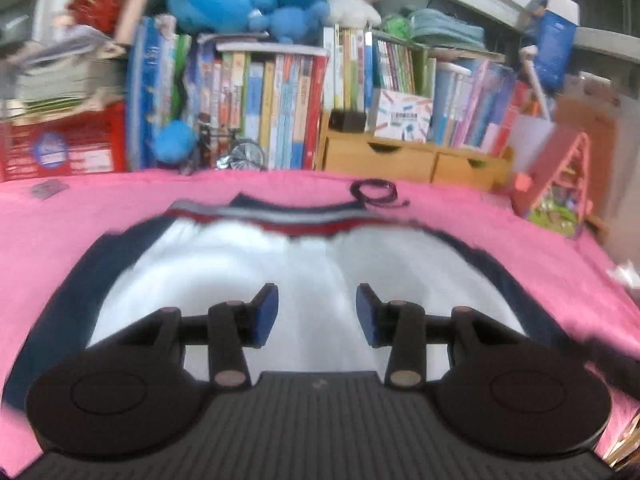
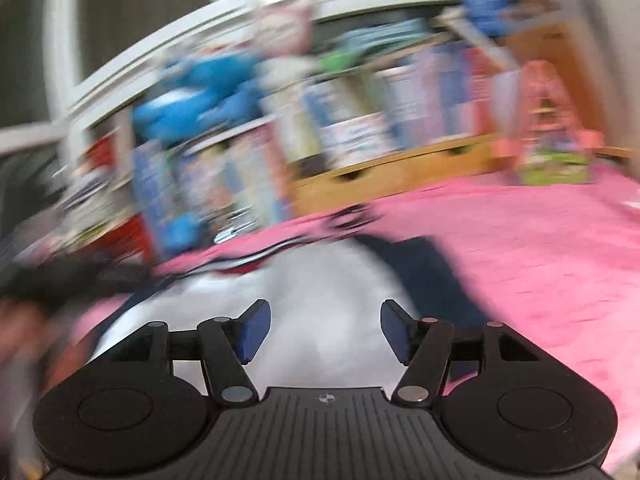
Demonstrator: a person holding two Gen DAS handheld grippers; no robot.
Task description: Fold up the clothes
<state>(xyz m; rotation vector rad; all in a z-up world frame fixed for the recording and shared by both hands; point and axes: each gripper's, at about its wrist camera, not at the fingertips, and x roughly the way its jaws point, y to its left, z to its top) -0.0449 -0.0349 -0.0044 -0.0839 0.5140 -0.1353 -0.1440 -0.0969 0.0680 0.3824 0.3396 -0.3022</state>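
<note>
**Both grippers hang open over one shirt**

Two grippers, one garment. Left gripper [image 1: 317, 314] has its blue pads [image 1: 266, 314] spread apart, holding nothing, above the white shirt [image 1: 304, 256] with navy sleeves lying flat on the pink blanket [image 1: 540, 240]. Right gripper [image 2: 325, 330], in a blurred view, gapes wider, also empty, over the same shirt [image 2: 320, 280].

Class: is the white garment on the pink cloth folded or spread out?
Spread out: the white garment lies flat on the pink cloth, navy sleeves out either side.
</note>
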